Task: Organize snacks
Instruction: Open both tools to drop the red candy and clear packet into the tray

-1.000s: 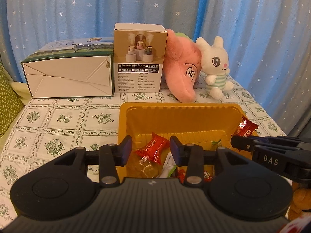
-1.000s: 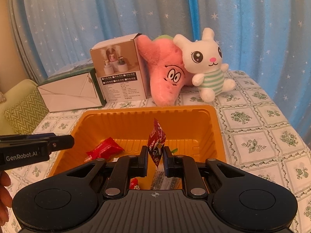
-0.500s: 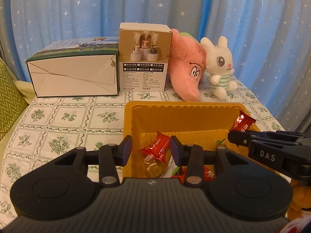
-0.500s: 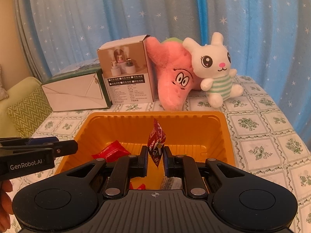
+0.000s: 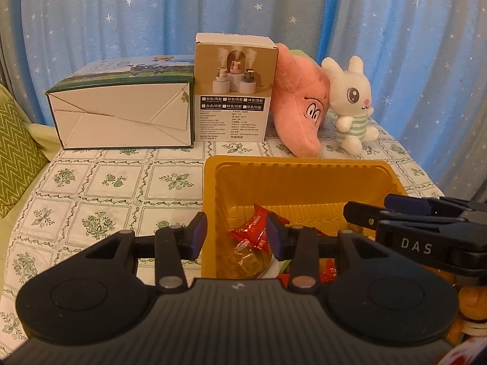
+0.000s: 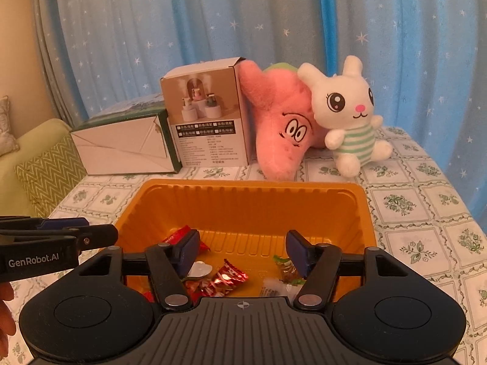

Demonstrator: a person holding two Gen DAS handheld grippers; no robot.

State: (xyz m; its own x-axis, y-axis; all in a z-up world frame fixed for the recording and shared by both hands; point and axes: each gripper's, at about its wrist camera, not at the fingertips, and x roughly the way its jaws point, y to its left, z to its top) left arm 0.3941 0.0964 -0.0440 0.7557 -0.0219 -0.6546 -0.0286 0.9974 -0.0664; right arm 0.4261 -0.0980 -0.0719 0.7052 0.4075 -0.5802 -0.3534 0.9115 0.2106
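An orange plastic tray (image 6: 249,184) sits on the flowered tablecloth and holds several wrapped snacks. My right gripper (image 6: 243,248) hovers over the tray's near end. Its jaws are opening, with nothing between them. Below it a shiny red candy (image 6: 226,278) lies on the tray floor, next to a green-wrapped sweet (image 6: 286,266). My left gripper (image 5: 236,232) stands open astride the tray's (image 5: 292,161) left wall, gripping nothing. Behind its fingers lie a red packet (image 5: 252,234) and a clear-wrapped candy (image 5: 243,255). Each gripper shows at the edge of the other's view: the right (image 5: 367,205), the left (image 6: 100,228).
Behind the tray stand a white and green carton (image 5: 121,115), a brown product box (image 5: 234,91), a pink star plush (image 6: 280,127) and a white bunny plush (image 6: 347,115). A green zigzag cushion (image 6: 45,176) lies left. Blue star curtains hang behind. A hand (image 6: 4,313) shows at lower left.
The right gripper was shut on a red candy held upright. Its jaws have now parted, and the candy lies on the tray floor. The left gripper has stayed open in the same spot.
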